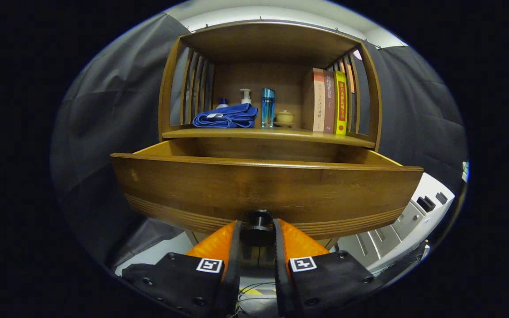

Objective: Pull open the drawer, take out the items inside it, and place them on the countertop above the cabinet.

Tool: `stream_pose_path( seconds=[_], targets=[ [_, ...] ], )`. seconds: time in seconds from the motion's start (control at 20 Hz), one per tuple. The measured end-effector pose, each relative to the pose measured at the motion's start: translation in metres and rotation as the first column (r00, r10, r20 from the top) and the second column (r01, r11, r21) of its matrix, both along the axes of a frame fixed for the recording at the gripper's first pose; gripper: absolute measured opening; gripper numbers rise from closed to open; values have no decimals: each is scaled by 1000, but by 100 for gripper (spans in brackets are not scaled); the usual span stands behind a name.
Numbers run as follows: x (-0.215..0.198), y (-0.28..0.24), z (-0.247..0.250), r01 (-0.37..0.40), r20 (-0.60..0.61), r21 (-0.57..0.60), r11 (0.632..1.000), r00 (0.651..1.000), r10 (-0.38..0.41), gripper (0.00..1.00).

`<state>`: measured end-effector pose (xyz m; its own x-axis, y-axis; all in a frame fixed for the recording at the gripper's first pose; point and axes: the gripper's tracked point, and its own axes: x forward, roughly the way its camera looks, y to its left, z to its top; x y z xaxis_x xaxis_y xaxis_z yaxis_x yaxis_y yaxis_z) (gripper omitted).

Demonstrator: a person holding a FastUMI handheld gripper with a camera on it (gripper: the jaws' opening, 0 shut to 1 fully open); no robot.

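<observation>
A recording booth dressed as a home corner: dark cloth walls (104, 132) hang behind a wooden cabinet (272, 79) whose shelf carries a folded blue towel (228, 117), pump bottle (246, 96), blue tumbler (267, 107), small lidded pot (284, 117) and upright books (329, 107).

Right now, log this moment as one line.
hand-held gripper: shut on drawer knob | drawer: pulled open | contents: hidden

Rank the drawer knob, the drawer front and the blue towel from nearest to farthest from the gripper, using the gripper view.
1. Drawer knob: between the fingers of the gripper.
2. Drawer front: just beyond the knob.
3. Blue towel: farthest, on the shelf above the open drawer.
</observation>
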<state>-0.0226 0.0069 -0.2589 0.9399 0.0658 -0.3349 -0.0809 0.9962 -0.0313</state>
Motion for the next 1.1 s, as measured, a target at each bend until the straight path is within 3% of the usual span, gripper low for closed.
stream_pose_path(
  seconds=[0.25, 0.4, 0.55, 0.65, 0.85, 0.95, 1.1],
  targets=[
    [-5, 6, -12, -37, -13, 5, 999, 999, 37, 54],
    [-12, 7, 4, -60, 18, 45, 997, 998, 59, 72],
    [-8, -1, 61, -65, 136, 43, 997, 989, 58, 91],
    [5, -7, 115, -57, 232, 44, 997, 972, 46, 92],
    [48, -30, 200, 2, 312, -27, 1000, 950, 7, 93],
    [78, -31, 224, 21, 297, -76, 997, 955, 3, 94],
    [123, -10, 212, -36, 173, -118, 992, 983, 56, 95]
  ],
)
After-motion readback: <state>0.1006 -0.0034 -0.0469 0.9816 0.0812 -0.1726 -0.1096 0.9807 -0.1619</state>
